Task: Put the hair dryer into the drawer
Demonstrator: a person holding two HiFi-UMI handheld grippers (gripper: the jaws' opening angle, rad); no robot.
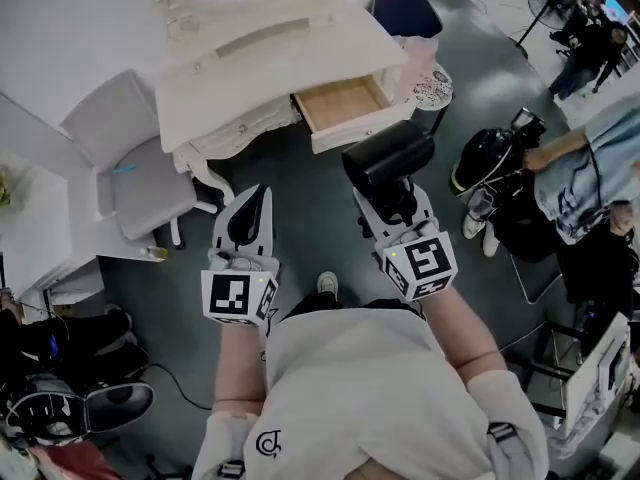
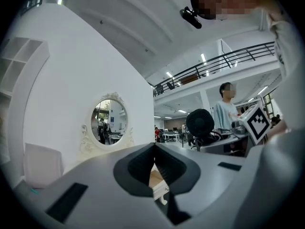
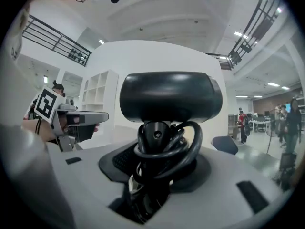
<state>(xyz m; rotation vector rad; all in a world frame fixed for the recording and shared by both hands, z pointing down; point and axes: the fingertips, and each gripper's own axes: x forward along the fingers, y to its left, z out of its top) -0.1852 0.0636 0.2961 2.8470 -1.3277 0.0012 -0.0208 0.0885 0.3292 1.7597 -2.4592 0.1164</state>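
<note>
R claw (image 1: 388,200) clamps hair dryer (image 1: 388,156) by handle, barrel crosswise; I read open drawer (image 1: 340,105) ahead, a bit left, nearer it than closed, empty L claw (image 1: 256,200).

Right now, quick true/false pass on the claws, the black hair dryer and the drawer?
1. The right claw grips the black plastic hair dryer, cord looped round its handle. True.
2. The left claw holds a brush. False: its jaws are together with nothing between them.
3. The wooden drawer of the cream dressing table is shut. False: it is pulled out and empty.
4. A grey padded chair stands beside that table. True.
</note>
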